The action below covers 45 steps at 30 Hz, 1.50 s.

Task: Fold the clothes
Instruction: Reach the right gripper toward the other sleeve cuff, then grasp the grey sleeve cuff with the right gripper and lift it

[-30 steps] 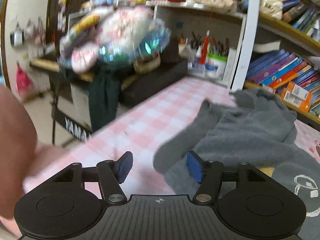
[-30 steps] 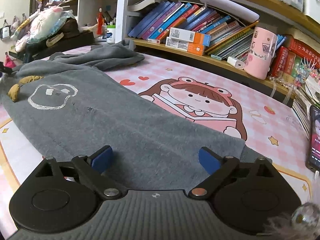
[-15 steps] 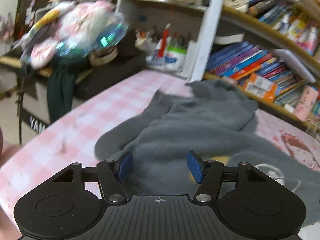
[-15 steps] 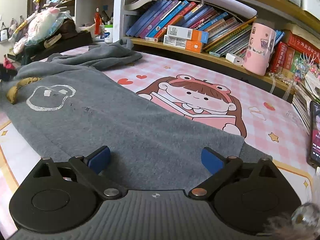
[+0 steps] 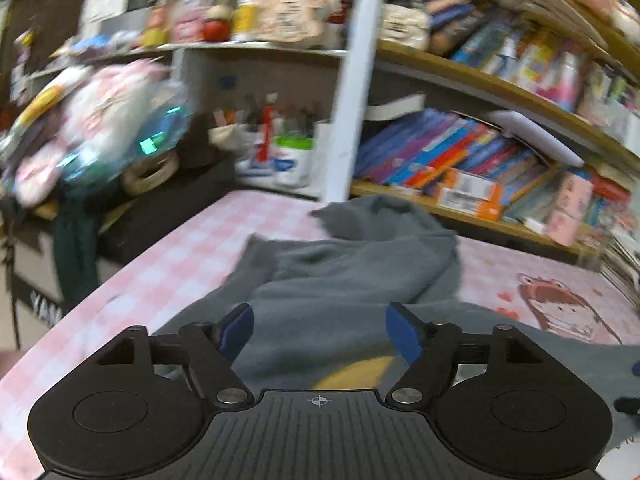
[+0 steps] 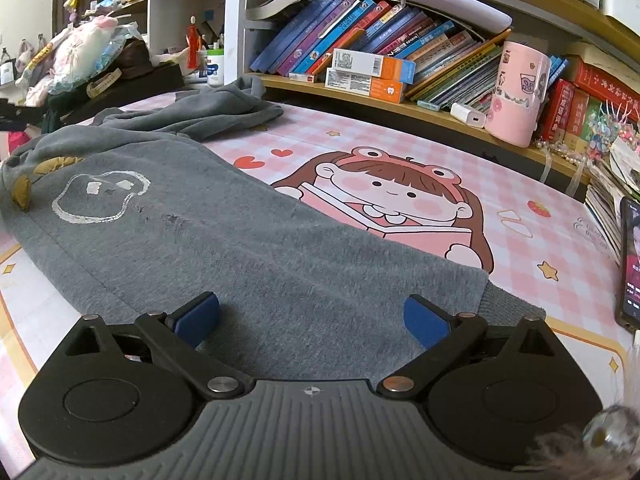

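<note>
A grey sweatshirt (image 6: 224, 236) with a white outline print lies spread on the pink cartoon table mat (image 6: 520, 216). Its sleeves are bunched toward the shelves (image 5: 360, 248). A yellow inner collar patch (image 5: 352, 372) shows at the neck. My left gripper (image 5: 320, 336) hovers over the collar end of the sweatshirt, its jaws opening, nothing pinched between the blue pads. My right gripper (image 6: 312, 320) stands wide open just above the hem end, and the cloth lies flat under it, untouched by the pads.
Bookshelves (image 6: 400, 40) full of books line the far edge of the table. A pink cup (image 6: 516, 92) and a white charger (image 6: 468, 116) stand on the low shelf. A phone (image 6: 632, 264) lies at the right. A black keyboard case and bagged soft toys (image 5: 100, 128) crowd the left.
The left gripper swung right from the checked mat's edge to over the sweatshirt's collar, and its jaws spread wider. The right gripper stayed put, its jaws a little wider.
</note>
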### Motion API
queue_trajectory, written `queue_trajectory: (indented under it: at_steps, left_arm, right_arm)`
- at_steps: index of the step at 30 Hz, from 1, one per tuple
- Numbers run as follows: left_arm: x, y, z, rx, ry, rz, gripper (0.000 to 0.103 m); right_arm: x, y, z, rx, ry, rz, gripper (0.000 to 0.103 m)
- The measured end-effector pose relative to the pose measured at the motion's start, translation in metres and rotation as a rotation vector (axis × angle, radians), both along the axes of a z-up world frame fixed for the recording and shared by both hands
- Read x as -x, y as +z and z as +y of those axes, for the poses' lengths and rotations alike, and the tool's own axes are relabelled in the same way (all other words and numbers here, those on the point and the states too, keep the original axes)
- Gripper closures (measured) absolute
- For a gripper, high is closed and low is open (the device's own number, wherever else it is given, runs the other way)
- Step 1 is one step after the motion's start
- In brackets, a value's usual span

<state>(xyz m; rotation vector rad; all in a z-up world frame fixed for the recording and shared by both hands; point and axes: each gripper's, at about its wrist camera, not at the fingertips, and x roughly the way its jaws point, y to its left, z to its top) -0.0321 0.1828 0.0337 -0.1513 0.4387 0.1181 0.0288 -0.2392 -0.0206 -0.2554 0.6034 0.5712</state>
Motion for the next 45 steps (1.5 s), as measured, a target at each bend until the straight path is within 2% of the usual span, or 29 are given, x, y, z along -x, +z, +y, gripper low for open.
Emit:
queue_trajectory:
  at_steps: [6,13,19,23,24,26,28,33,37,39,41,43,45]
  left_arm:
    - [-0.046,0.000,-0.023,-0.068,-0.056,0.008,0.024]
    - [-0.080,-0.013,-0.024,-0.040,-0.074,0.009,0.021]
    - [-0.091,-0.030,-0.021,-0.042,-0.089,0.007,0.016]
    - [-0.091,-0.034,-0.011,0.022,-0.076,0.011,0.015]
    - [-0.091,-0.034,-0.009,0.036,-0.070,0.010,0.012]
    - [-0.090,-0.035,-0.006,0.057,-0.065,0.013,0.011]
    - [-0.091,-0.037,-0.005,0.071,-0.068,0.024,0.011]
    - [-0.092,-0.040,-0.002,0.094,-0.073,0.037,0.010]
    - [-0.091,-0.042,0.002,0.128,-0.071,0.034,0.010]
    - [-0.092,-0.042,0.004,0.141,-0.072,0.034,0.010]
    - [-0.092,-0.042,0.006,0.154,-0.070,0.035,0.010]
    - [-0.092,-0.043,0.007,0.166,-0.063,0.038,0.010]
    - [-0.093,-0.043,0.008,0.170,-0.057,0.045,0.010]
  right_arm:
    - [-0.005,0.002,0.000,-0.030,-0.019,0.012,0.004]
    - [-0.027,0.018,0.019,-0.055,0.003,-0.002,0.003]
    - [-0.080,0.045,0.056,-0.148,0.025,0.005,0.005]
    - [-0.144,0.061,0.087,-0.254,-0.012,0.069,0.008]
    - [-0.162,0.062,0.096,-0.275,-0.031,0.097,0.010]
    - [-0.201,0.061,0.114,-0.308,-0.070,0.171,0.028]
    - [-0.240,0.053,0.130,-0.348,-0.106,0.282,0.041]
    - [-0.295,0.021,0.159,-0.467,-0.183,0.488,0.047]
    - [-0.312,0.001,0.171,-0.605,-0.209,0.606,0.063]
    - [-0.316,-0.003,0.179,-0.627,-0.210,0.624,0.073]
    - [-0.318,-0.004,0.184,-0.661,-0.189,0.624,0.095]
    - [-0.312,0.007,0.184,-0.749,-0.160,0.585,0.096]
    - [-0.292,0.034,0.192,-0.762,-0.072,0.458,0.096]
